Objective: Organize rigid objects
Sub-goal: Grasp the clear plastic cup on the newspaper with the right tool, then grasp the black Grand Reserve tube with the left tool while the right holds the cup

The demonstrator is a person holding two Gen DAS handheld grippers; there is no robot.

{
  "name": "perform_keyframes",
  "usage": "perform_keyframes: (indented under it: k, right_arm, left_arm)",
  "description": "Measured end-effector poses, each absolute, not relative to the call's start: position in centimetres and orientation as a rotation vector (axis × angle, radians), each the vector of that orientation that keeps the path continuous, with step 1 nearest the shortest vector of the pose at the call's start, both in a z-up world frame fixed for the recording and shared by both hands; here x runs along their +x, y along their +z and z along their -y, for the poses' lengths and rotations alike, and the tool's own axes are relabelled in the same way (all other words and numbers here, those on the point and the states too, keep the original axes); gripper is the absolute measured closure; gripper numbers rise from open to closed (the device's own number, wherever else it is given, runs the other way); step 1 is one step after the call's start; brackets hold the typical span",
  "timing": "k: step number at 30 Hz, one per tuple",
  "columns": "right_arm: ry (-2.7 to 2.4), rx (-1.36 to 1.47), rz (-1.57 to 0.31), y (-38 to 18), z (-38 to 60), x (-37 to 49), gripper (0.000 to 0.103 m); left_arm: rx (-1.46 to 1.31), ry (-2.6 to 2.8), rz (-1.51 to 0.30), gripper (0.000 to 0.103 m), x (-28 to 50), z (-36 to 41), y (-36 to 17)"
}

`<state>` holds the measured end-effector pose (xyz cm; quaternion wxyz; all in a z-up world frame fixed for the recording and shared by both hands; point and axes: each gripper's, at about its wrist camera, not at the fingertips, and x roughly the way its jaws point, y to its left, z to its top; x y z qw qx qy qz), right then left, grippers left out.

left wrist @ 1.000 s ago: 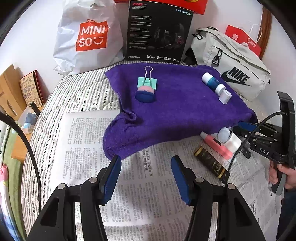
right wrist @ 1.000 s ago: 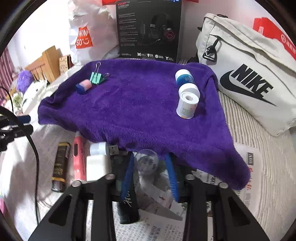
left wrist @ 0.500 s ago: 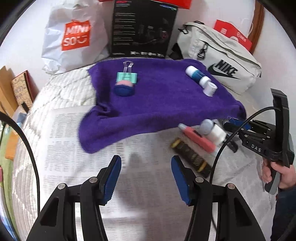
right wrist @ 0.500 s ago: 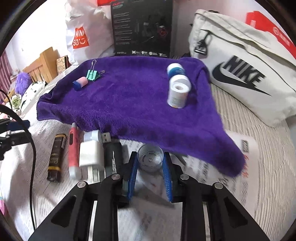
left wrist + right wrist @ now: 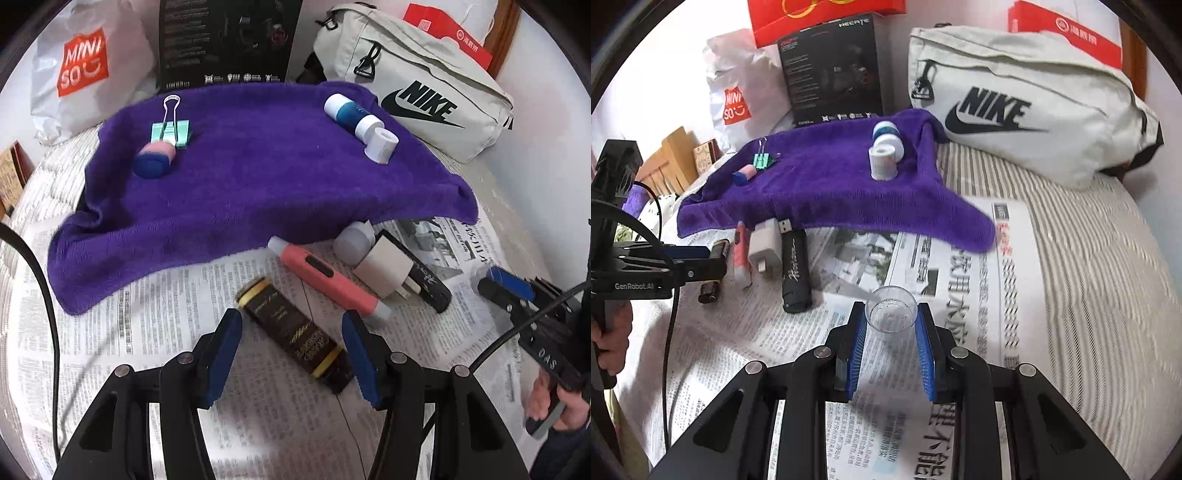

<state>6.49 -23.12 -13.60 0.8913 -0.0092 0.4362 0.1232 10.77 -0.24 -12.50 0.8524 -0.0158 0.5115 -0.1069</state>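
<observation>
Surface: bed with a striped cover, newspaper sheets spread across its near part, white wall behind.
Right hand-held gripper: nearest in the right wrist view; its blue pads are clamped on the two sides of a small clear plastic cup, held upright above the newspaper; nothing can be seen inside the cup.
Left hand-held gripper: jaws parted, straddling the dark brown tube with gold bands, which lies slantwise on the newspaper; the pads stand clear of it.
Row on the newspaper: pink-red pen-shaped case, then a white plug adapter touching a black USB stick, with a pale round cap at the towel's edge.
Purple towel: lies farther back, its front edge draped onto the newspaper.
On the towel, left side: blue-and-pink eraser-like piece touching a mint-green binder clip.
On the towel, right side: small white bottle standing upright, just beside a blue-and-white bottle lying on its side; the contents of both are hidden.
Background containers: white Miniso shopping bag, black headset box, pale Nike waist bag zipped up, red box behind it; what they hold cannot be seen.
</observation>
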Motion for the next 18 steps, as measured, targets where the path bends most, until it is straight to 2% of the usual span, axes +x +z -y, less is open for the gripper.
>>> perform_keyframes:
  k: [6, 14, 16, 18]
  right_arm:
    - [0.215, -0.039, -0.906, -14.1, 22.4, 6.7, 0.076]
    - [0.210, -0.048, -0.906, -14.2, 22.3, 6.7, 0.076]
    - [0.215, -0.037, -0.906, -14.2, 22.4, 6.8, 0.076]
    - [0.219, -0.029, -0.907, -14.2, 22.5, 6.8, 0.076]
  left_arm:
    - [0.111, -0.186, -1.067, 0.044, 9.8, 0.1, -12.7]
    - [0.120, -0.164, -1.048, 0.044, 9.4, -2.6, -12.5]
    - [0.125, -0.185, -1.033, 0.054, 9.6, -2.3, -12.5]
    - [0.123, -0.222, -1.023, 0.075, 9.7, -1.9, -12.5]
